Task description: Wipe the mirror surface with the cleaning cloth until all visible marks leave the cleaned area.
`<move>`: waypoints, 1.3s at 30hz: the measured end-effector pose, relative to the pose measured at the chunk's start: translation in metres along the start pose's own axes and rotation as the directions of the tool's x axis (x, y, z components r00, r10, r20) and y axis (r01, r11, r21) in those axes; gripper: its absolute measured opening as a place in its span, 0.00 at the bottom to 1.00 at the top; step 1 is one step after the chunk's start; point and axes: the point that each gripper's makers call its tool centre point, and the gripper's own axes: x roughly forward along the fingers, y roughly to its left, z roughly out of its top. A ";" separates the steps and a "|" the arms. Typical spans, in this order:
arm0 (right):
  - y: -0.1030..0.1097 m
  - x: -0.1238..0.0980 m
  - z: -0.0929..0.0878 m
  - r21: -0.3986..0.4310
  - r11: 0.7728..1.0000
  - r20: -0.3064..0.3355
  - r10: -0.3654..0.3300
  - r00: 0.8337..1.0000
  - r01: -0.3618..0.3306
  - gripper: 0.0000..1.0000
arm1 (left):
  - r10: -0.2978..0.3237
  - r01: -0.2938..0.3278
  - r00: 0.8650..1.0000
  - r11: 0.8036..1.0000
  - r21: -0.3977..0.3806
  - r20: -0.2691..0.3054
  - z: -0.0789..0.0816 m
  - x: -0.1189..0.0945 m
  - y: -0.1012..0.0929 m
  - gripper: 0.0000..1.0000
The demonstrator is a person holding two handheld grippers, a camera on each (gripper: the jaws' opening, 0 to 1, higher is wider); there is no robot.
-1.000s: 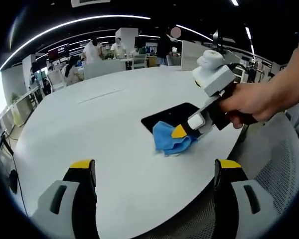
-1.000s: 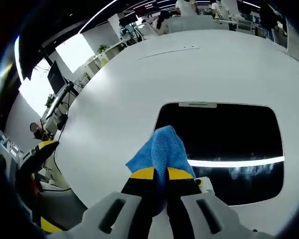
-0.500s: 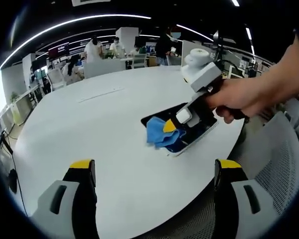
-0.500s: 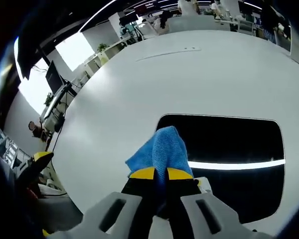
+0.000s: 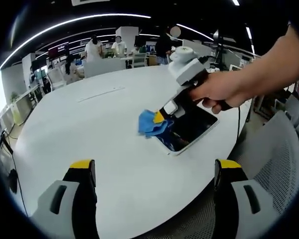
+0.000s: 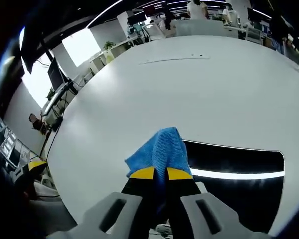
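Observation:
A dark rectangular mirror (image 5: 189,130) (image 6: 239,179) lies flat on the round white table (image 5: 99,124). My right gripper (image 6: 159,173) (image 5: 159,117) is shut on a blue cleaning cloth (image 6: 162,152) (image 5: 148,122), which hangs at the mirror's far left edge, partly over the white tabletop. A hand (image 5: 214,92) holds that gripper. In the left gripper view my left gripper (image 5: 152,167) stands open near the table's front edge, well short of the mirror, with nothing between its yellow-tipped fingers (image 5: 82,165).
A mesh office chair (image 5: 274,164) sits by the table's right edge. People and desks (image 5: 104,50) stand far behind the table. A thin seam line (image 6: 172,59) runs across the far tabletop. A cable (image 5: 238,130) hangs off the table's right side.
My right gripper has carried the cloth across the mirror toward its far left edge, away from the near right corner. The left gripper has stayed still.

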 end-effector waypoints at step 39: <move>-0.024 0.011 0.023 0.029 0.999 0.015 0.025 1.000 -0.025 0.01 | 0.006 -0.006 1.000 1.000 -0.008 0.000 -0.001 0.001 0.003 0.99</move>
